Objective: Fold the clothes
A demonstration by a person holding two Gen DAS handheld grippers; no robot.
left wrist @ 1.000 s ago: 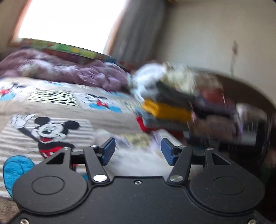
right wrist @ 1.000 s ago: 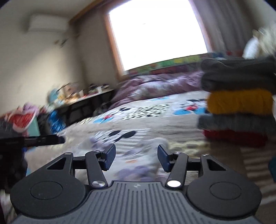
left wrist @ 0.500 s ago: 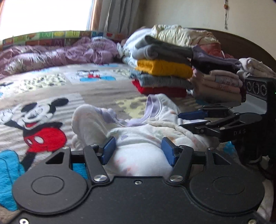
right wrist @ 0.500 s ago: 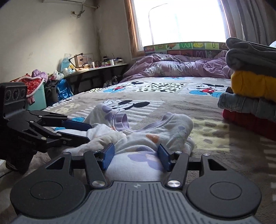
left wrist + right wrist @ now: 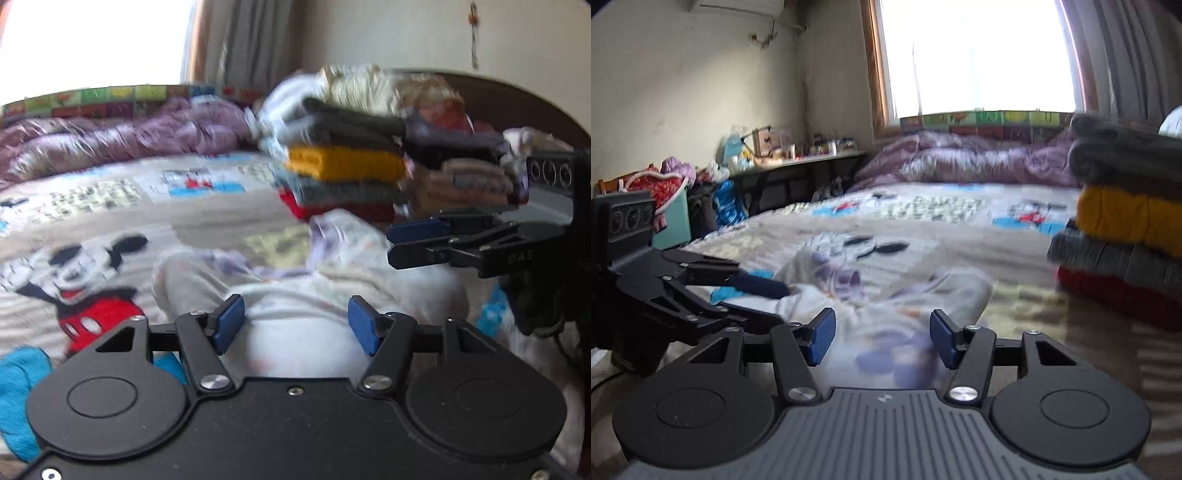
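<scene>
Crumpled white garment (image 5: 332, 295) on bed (image 5: 207, 221); red cloth fills teal bin (image 5: 674, 221).

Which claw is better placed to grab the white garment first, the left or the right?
Neither clearly. The left claw and the right claw both stand open with the garment right in front of the pads, one at each side of it. Blur hides any contact.

Your left gripper (image 5: 295, 324) points forward and slightly down, its blue fingers (image 5: 229, 322) set apart with nothing pinched between them; your right gripper (image 5: 879, 335) sits the same way, fingers (image 5: 942, 336) spread; each gripper shows side-on in the other's view, close beside it.
</scene>
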